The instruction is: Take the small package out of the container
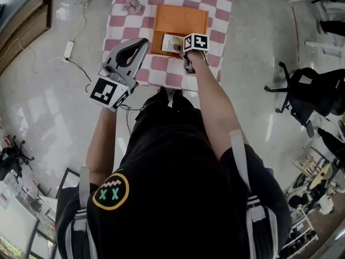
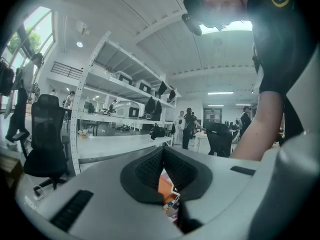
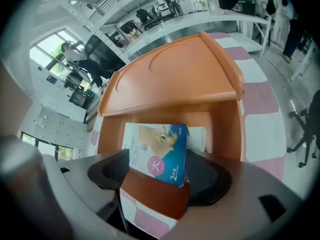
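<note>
An orange container (image 1: 180,20) lies on the checkered tablecloth with its lid (image 3: 175,79) swung up and back. Inside, against the front wall, stands the small package (image 3: 157,151), white and blue with a dog picture, tilted a little; the head view shows the small package (image 1: 171,43) too. My right gripper (image 3: 159,170) points steeply down into the container, one pad on each side edge of the package, closed on it. Its marker cube hides most of the grip in the head view, right gripper (image 1: 179,47). My left gripper (image 1: 141,43) hovers level off the table's left front, shut and empty, left gripper (image 2: 162,156).
The pink-and-white checkered cloth (image 1: 221,15) covers a small table. A small crumpled pinkish object (image 1: 132,5) lies at its far left. A power strip with cable (image 1: 68,49) lies on the floor to the left, and an office chair (image 1: 310,90) stands to the right.
</note>
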A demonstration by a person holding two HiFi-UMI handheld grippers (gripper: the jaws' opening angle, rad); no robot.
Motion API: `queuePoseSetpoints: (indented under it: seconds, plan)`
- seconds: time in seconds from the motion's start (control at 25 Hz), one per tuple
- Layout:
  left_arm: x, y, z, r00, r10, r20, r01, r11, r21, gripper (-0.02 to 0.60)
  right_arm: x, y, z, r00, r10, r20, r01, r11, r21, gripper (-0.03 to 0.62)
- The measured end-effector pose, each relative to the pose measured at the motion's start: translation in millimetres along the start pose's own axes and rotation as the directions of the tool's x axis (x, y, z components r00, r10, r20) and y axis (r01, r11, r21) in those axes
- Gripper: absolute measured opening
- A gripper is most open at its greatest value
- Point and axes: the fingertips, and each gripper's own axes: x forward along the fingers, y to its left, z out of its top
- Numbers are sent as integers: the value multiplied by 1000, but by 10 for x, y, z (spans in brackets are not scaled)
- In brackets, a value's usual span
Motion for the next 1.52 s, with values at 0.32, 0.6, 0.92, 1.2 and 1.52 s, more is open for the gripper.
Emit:
queuePoseSetpoints:
  seconds: [0.32, 0.6, 0.92, 1.2, 1.52]
  plan:
    - [24, -17, -14, 1000, 1, -9, -1, 1000, 2, 17, 51, 95, 103, 987, 158, -33, -157, 987, 28, 367]
    - [-4, 21, -60, 1000, 21, -23, -21, 1000, -6, 17, 34, 137, 102, 954, 294, -61, -290, 955, 69, 259]
    - [104, -103, -32, 999, 21, -25, -21, 1000, 0, 17, 13, 152, 61, 934, 349, -79, -343, 936, 77, 243]
    - [117, -100, -38, 999, 38, -35, -38, 999, -2, 17, 19, 129, 48, 922, 373, -105, -367, 927, 72, 73]
    - [133, -139, -8, 998, 52, -38, -52, 999, -1, 17, -8, 244, 63, 900, 424, -105, -420, 906, 55, 31]
